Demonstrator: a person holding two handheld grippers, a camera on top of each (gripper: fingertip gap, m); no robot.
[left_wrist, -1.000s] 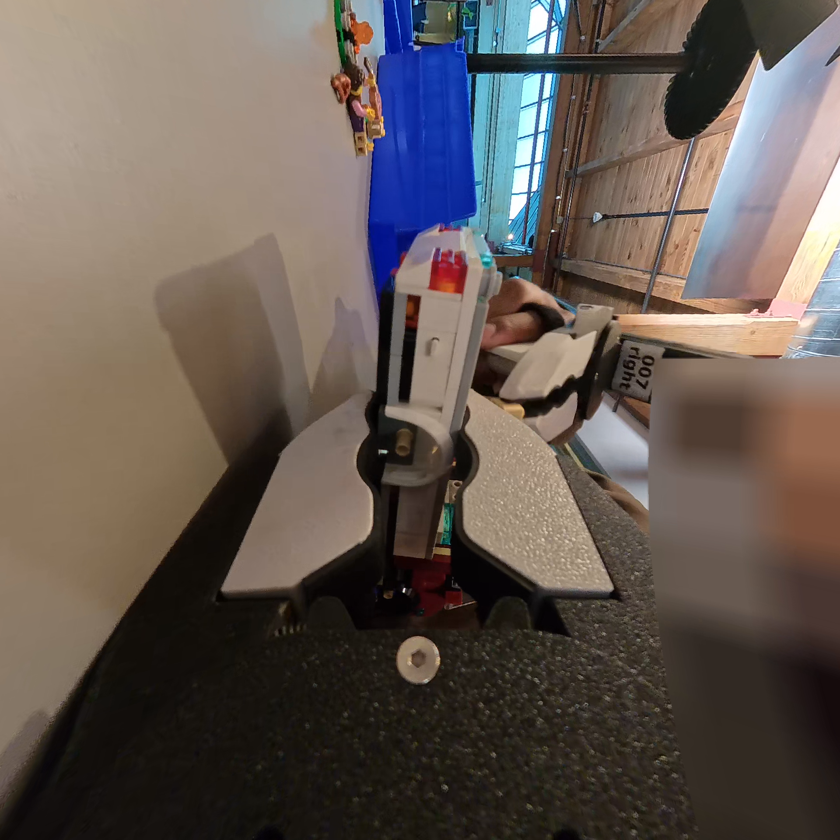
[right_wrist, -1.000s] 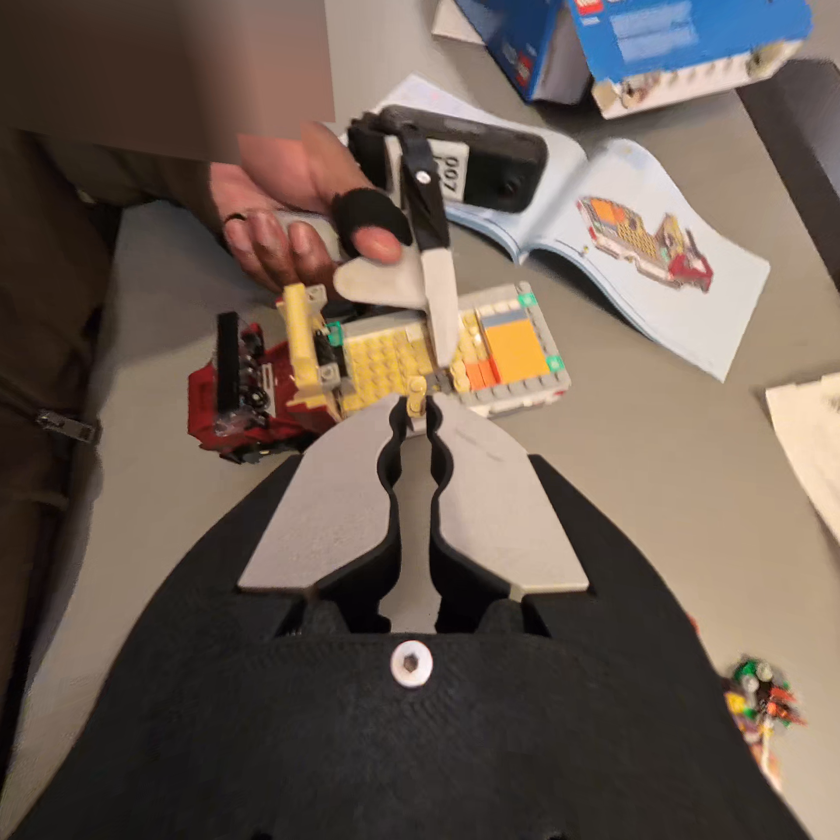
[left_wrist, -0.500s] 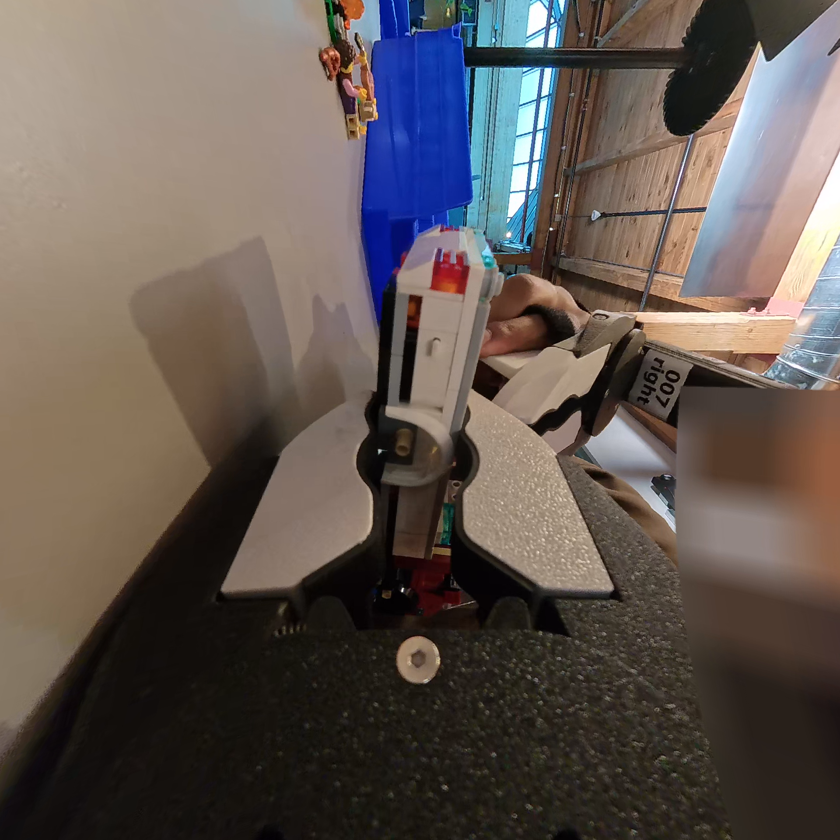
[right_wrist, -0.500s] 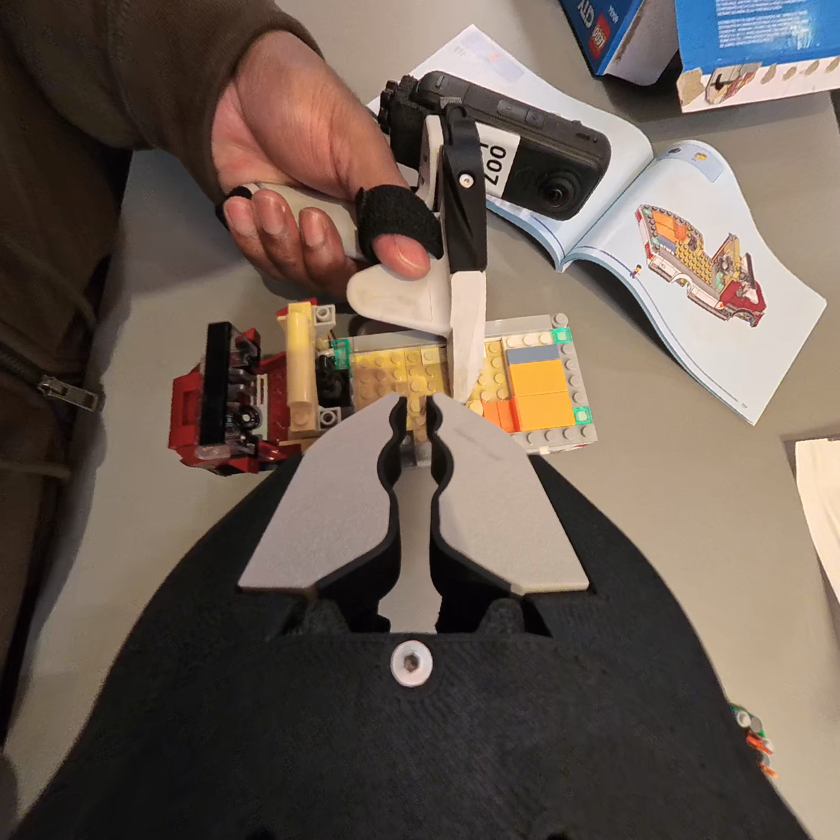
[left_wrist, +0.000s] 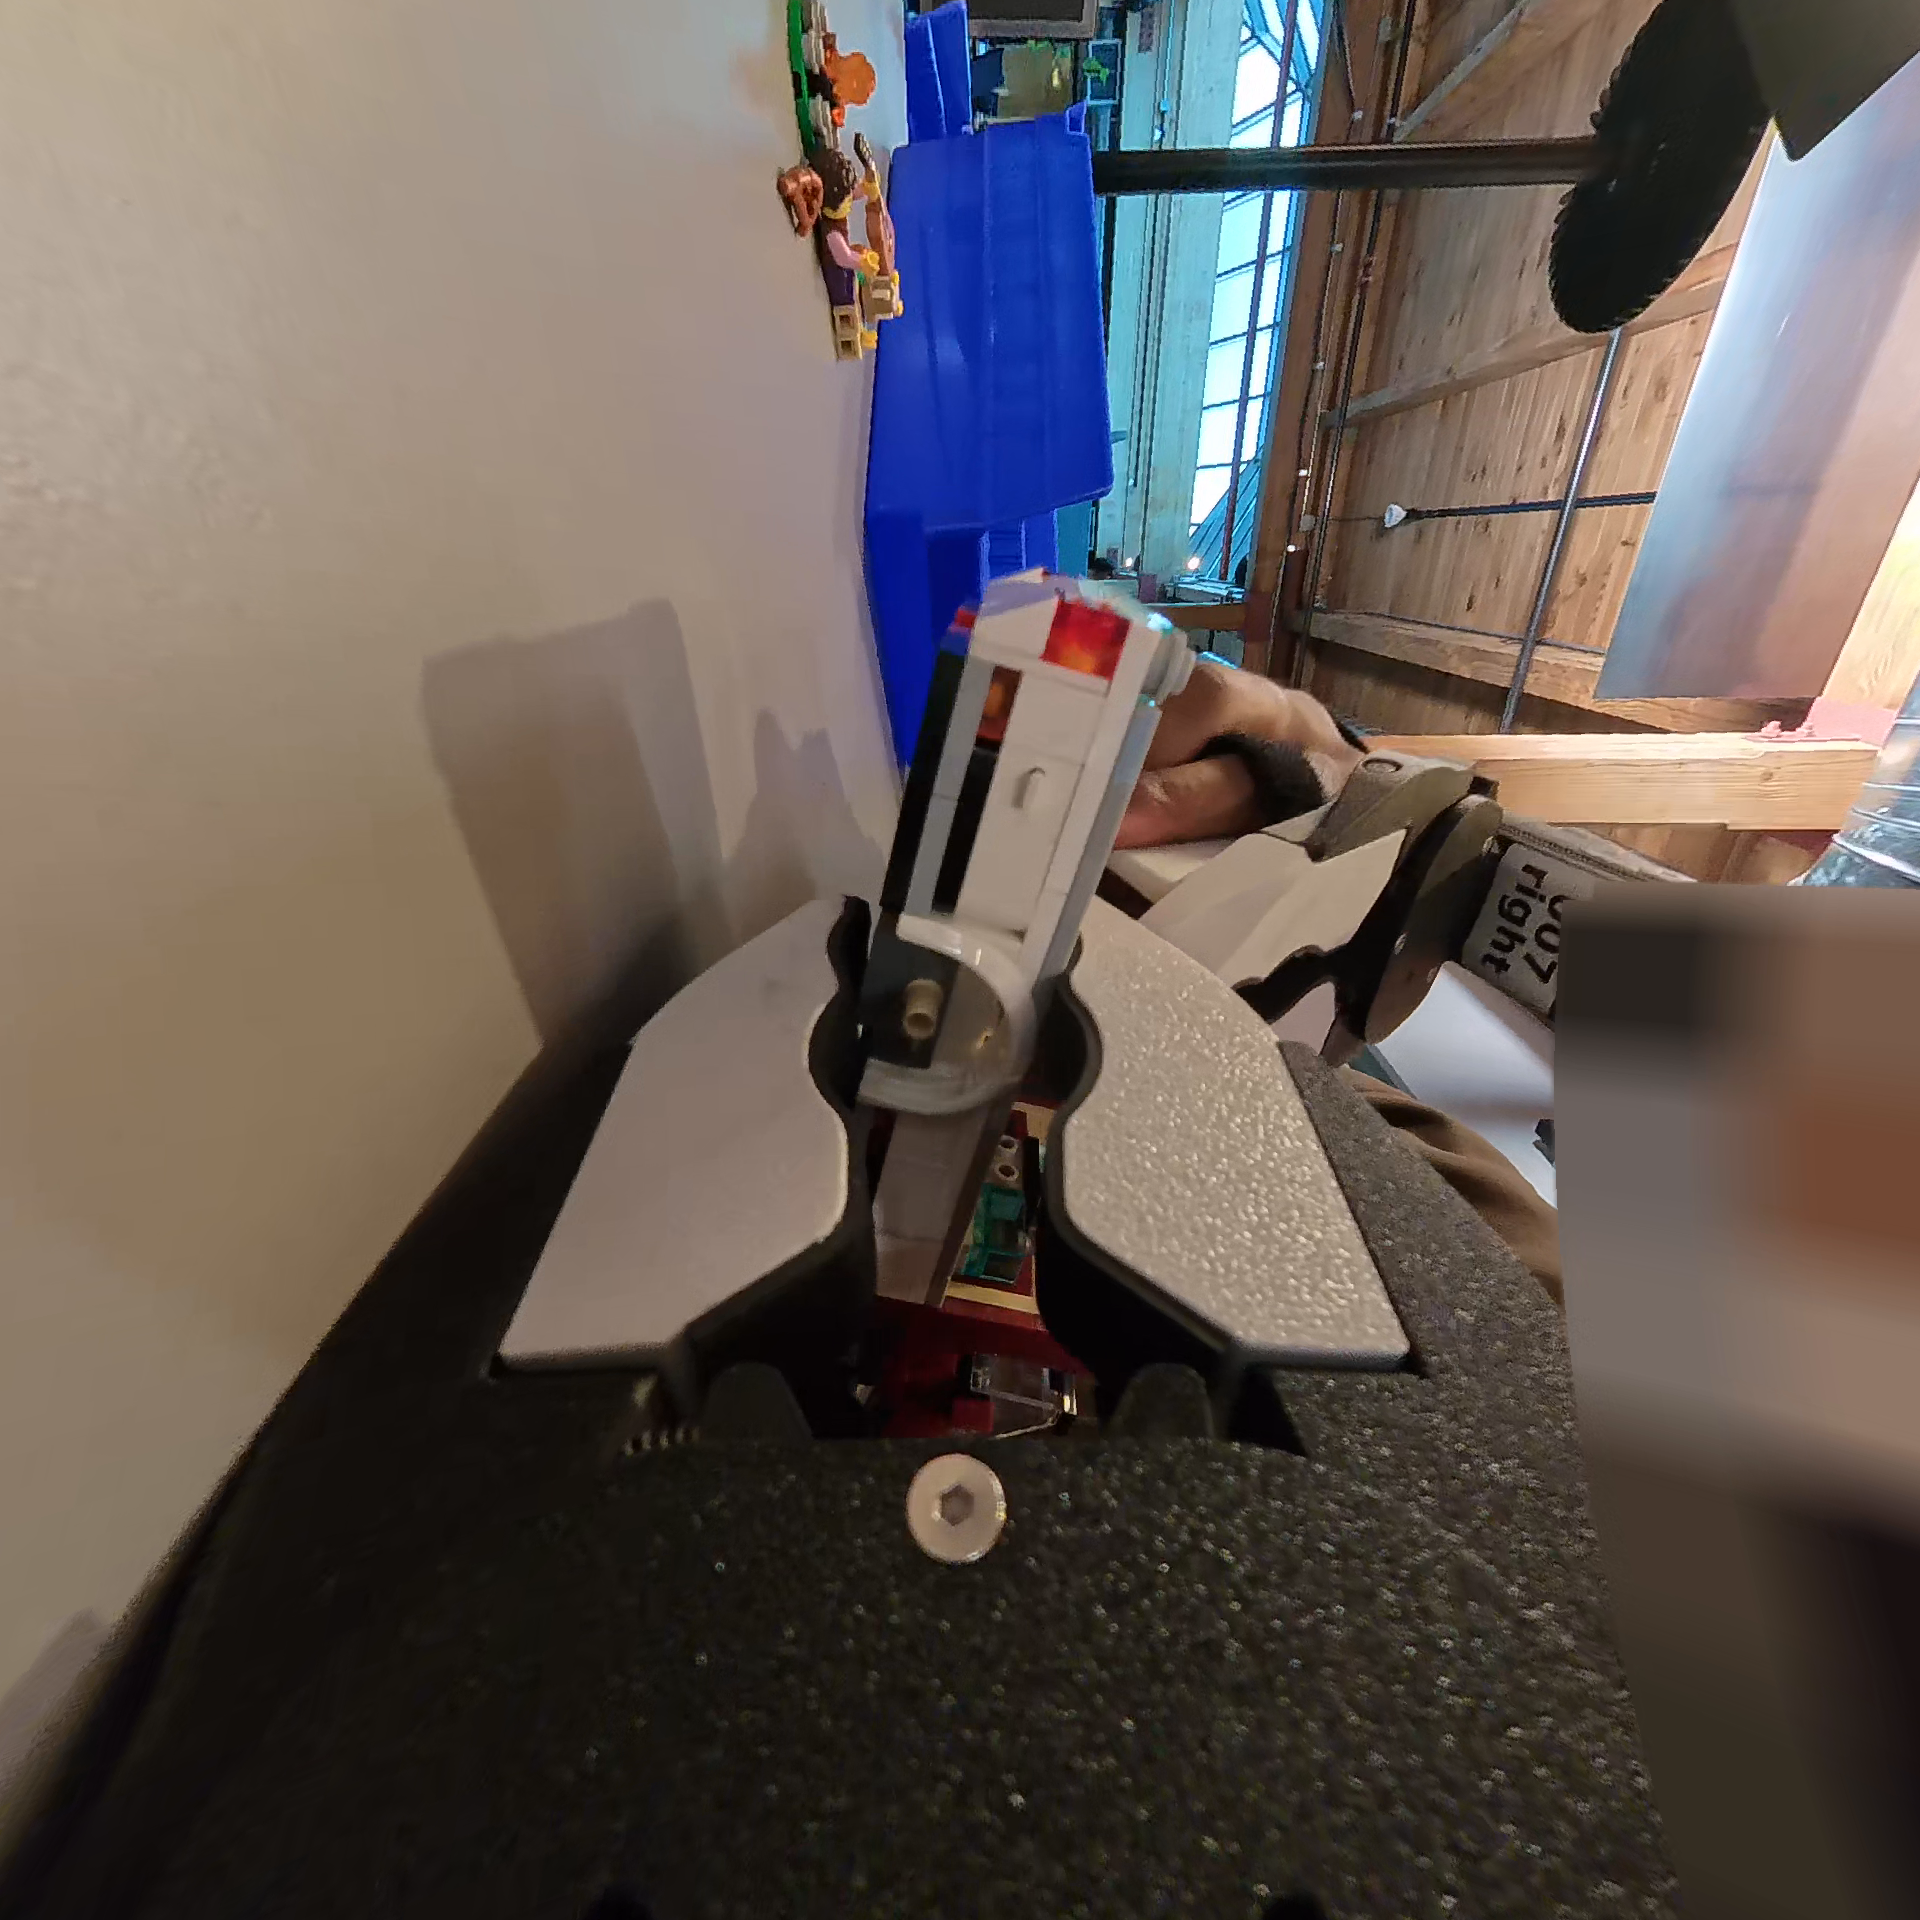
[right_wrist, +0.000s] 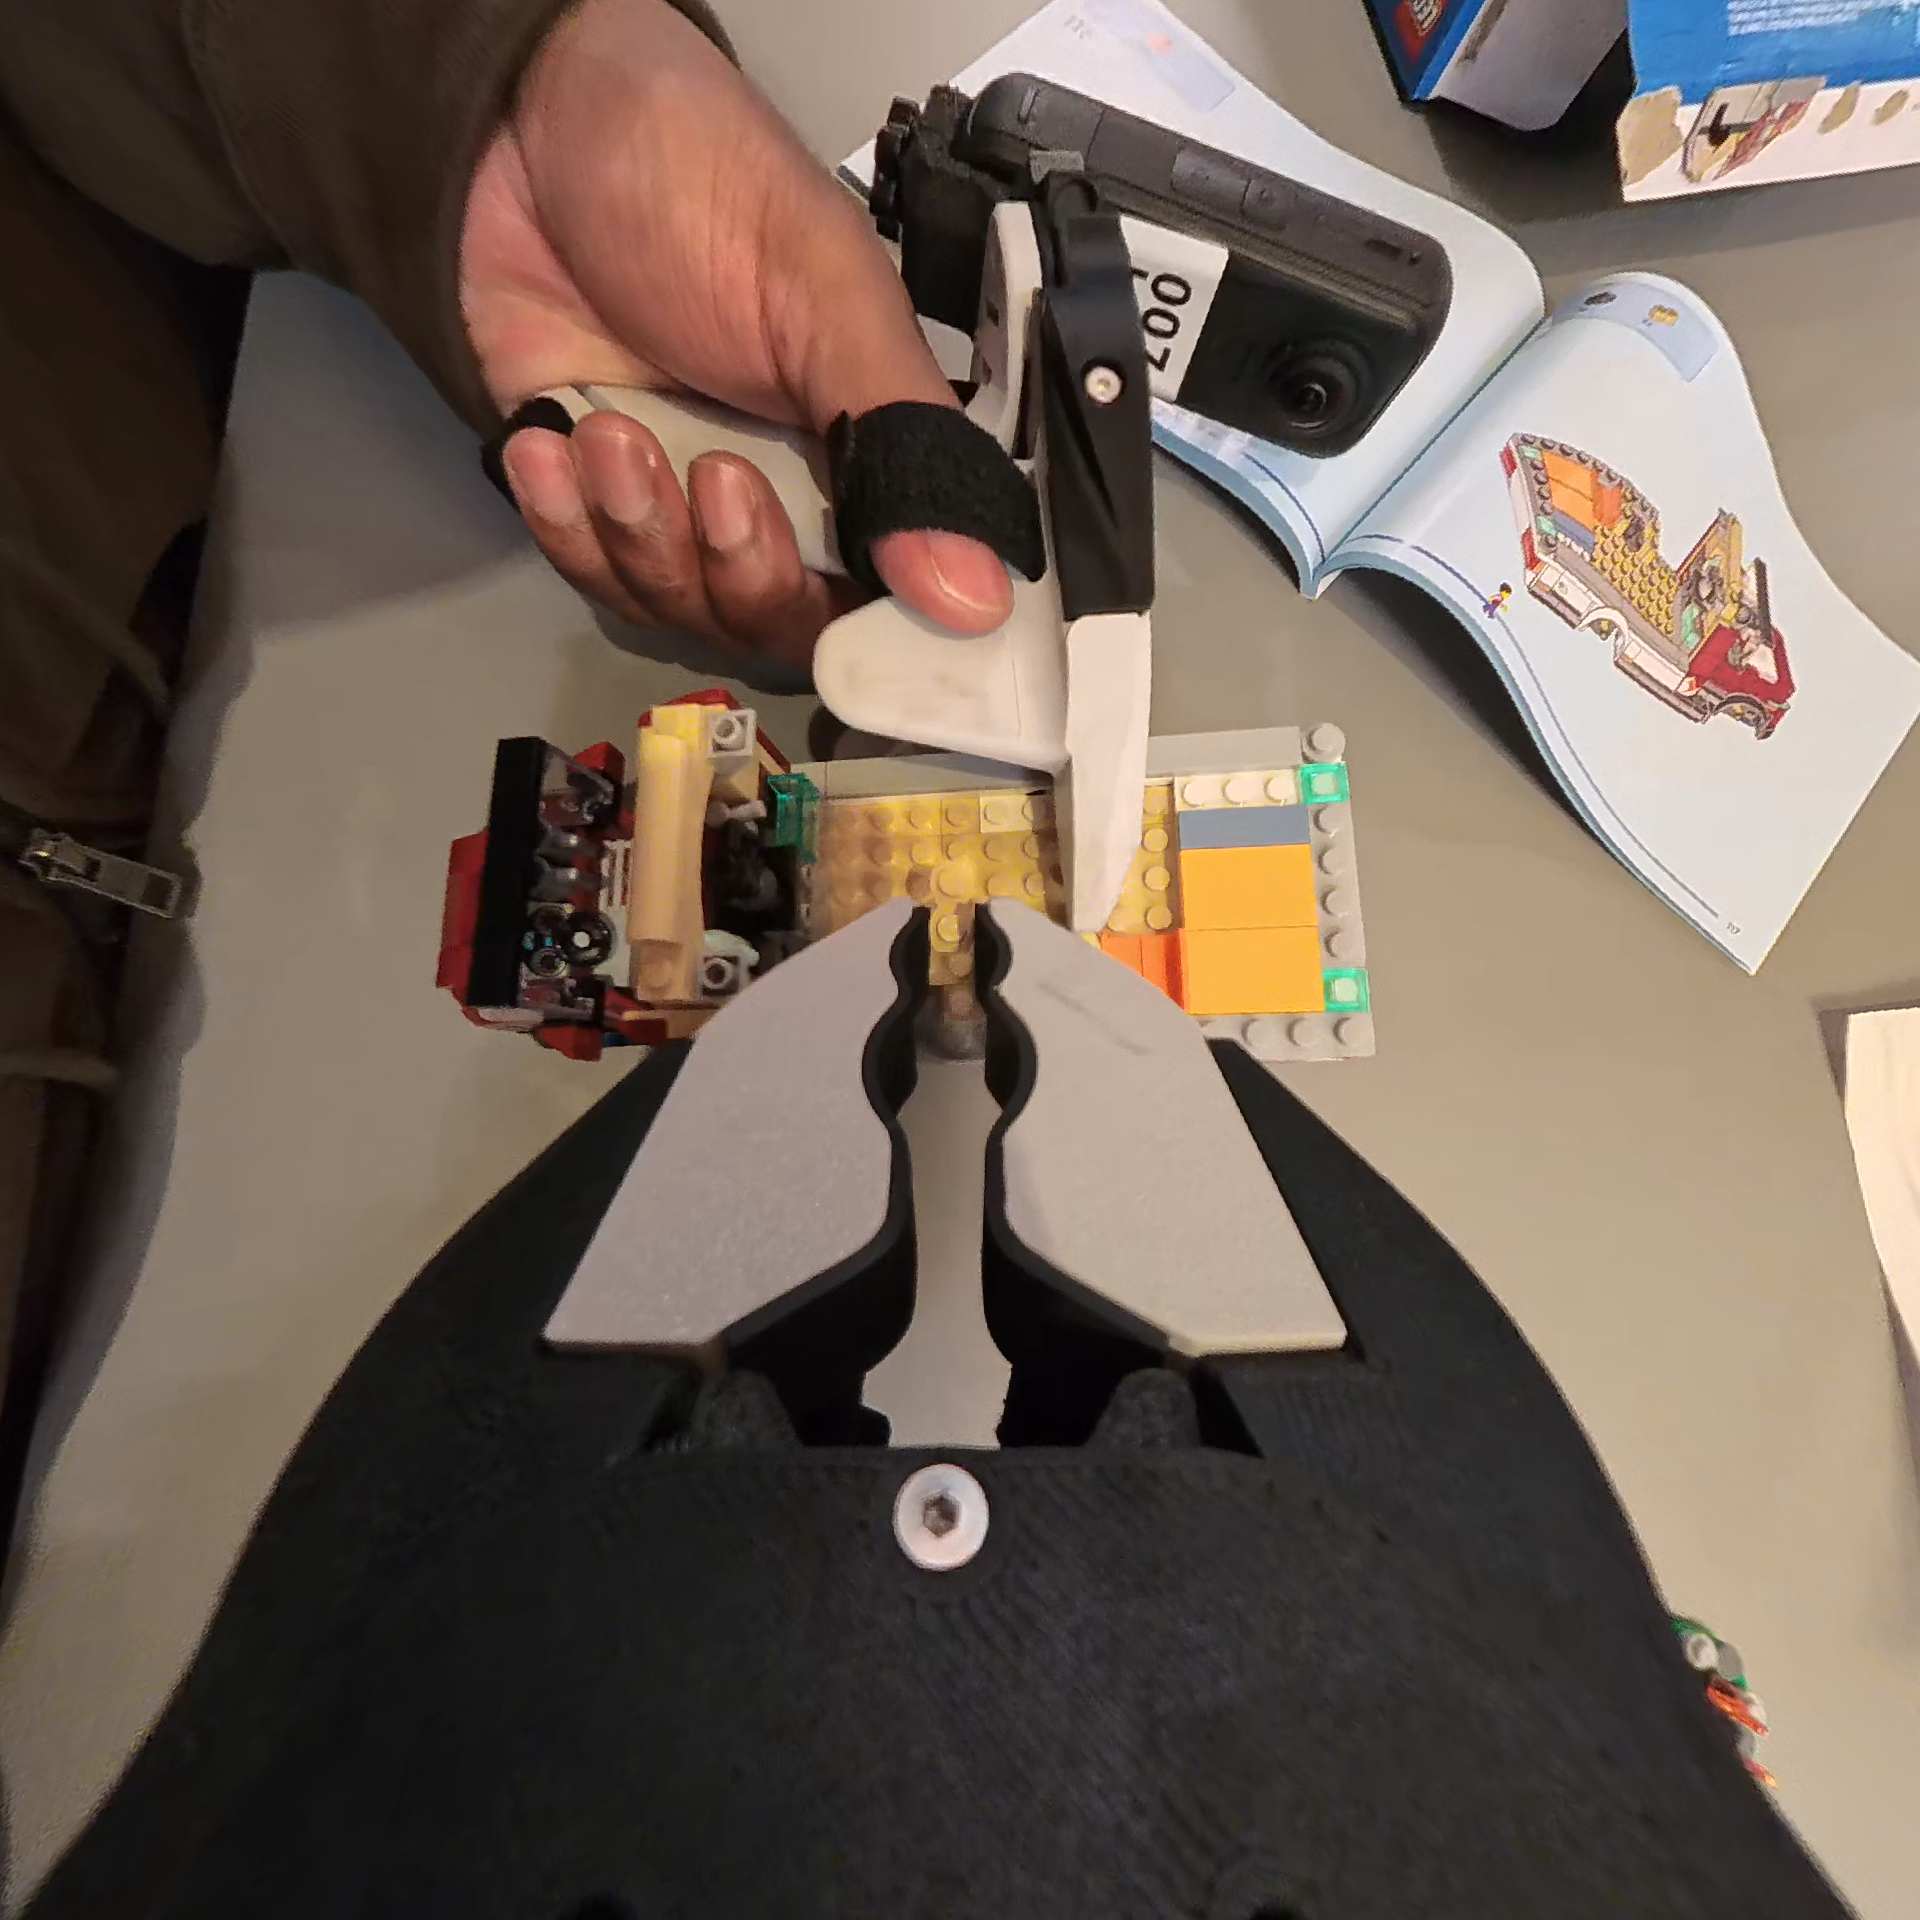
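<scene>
A brick-built vehicle (right_wrist: 1247, 894) with a red cab, a yellow studded floor and orange tiles lies on the grey table (right_wrist: 1558, 1195). My left gripper (right_wrist: 1039, 769) is shut on its far side wall, one finger outside and one on the floor. In the left wrist view the white and grey wall (left_wrist: 1029, 790) stands tilted between the left gripper's (left_wrist: 956, 935) fingers. My right gripper (right_wrist: 951, 914) is shut on a small tan brick piece (right_wrist: 948, 904) and holds it on the yellow floor at the near side. The right gripper also shows in the left wrist view (left_wrist: 1320, 914).
An open instruction booklet (right_wrist: 1558, 499) lies behind the vehicle, with a blue box (right_wrist: 1766, 83) beyond it. A person's hand (right_wrist: 707, 343) holds the left gripper. Small brick figures (right_wrist: 1725, 1704) lie at the near right. Blue bins (left_wrist: 987, 343) stand farther off. My left and right fingertips are right by each other.
The vehicle's wall now leans to the right in the left gripper's grasp, where it stood straight before. The right gripper keeps the tan piece, now on the vehicle's floor.
</scene>
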